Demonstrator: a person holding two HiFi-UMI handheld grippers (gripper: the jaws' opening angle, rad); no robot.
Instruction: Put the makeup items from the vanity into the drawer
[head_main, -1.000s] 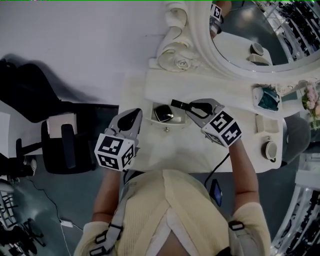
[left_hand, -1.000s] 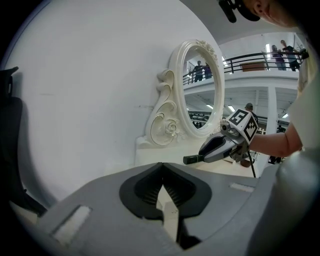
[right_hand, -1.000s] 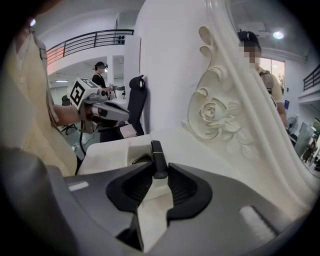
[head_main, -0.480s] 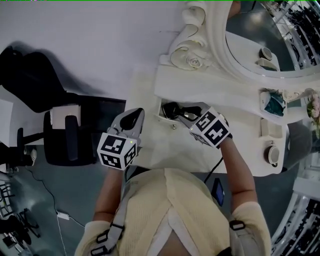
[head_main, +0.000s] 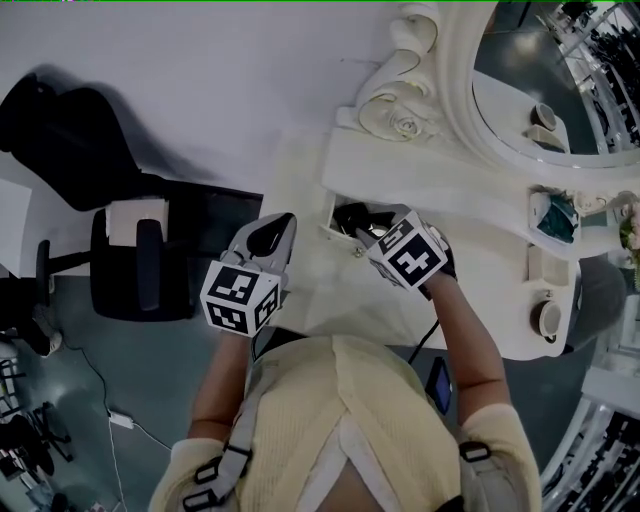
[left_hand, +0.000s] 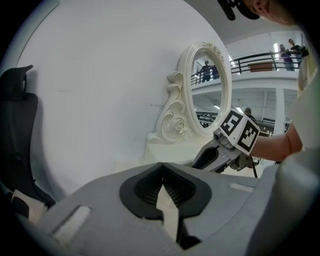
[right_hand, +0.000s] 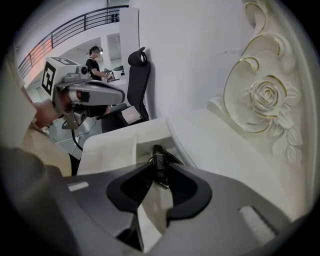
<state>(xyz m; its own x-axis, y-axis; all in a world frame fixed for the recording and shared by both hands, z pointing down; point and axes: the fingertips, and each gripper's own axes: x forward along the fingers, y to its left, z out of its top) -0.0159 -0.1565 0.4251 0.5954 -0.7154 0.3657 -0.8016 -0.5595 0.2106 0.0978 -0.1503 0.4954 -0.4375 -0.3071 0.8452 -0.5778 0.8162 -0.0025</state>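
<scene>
1. Fingers (right_hand: 131, 185) of the right gripper (right_hand: 160, 171) are clamped on a slim black makeup stick (right_hand: 157, 152), whose far end juts out past their tips.
2. That stick hangs over the open drawer (right_hand: 142, 147) at the left end of the vanity. I cannot tell whether it touches the drawer's floor.
3. Seen from the head view, the right gripper's tips sit at the drawer's mouth, and something dark (head_main: 347, 212) lies inside.
4. The left gripper (left_hand: 162, 167) has its fingers (left_hand: 145, 187) closed tip to tip with nothing between them. It is held left of the drawer, apart from it.
5. Behind the drawer, the white surface (head_main: 480, 225) carries a carved rose (right_hand: 265, 102) and an oval mirror (head_main: 520, 100).
6. A teal item (head_main: 560, 215) lies at the surface's right end, well apart from both grippers.
7. A black office chair (head_main: 135, 265) stands on the floor to the person's left.
</scene>
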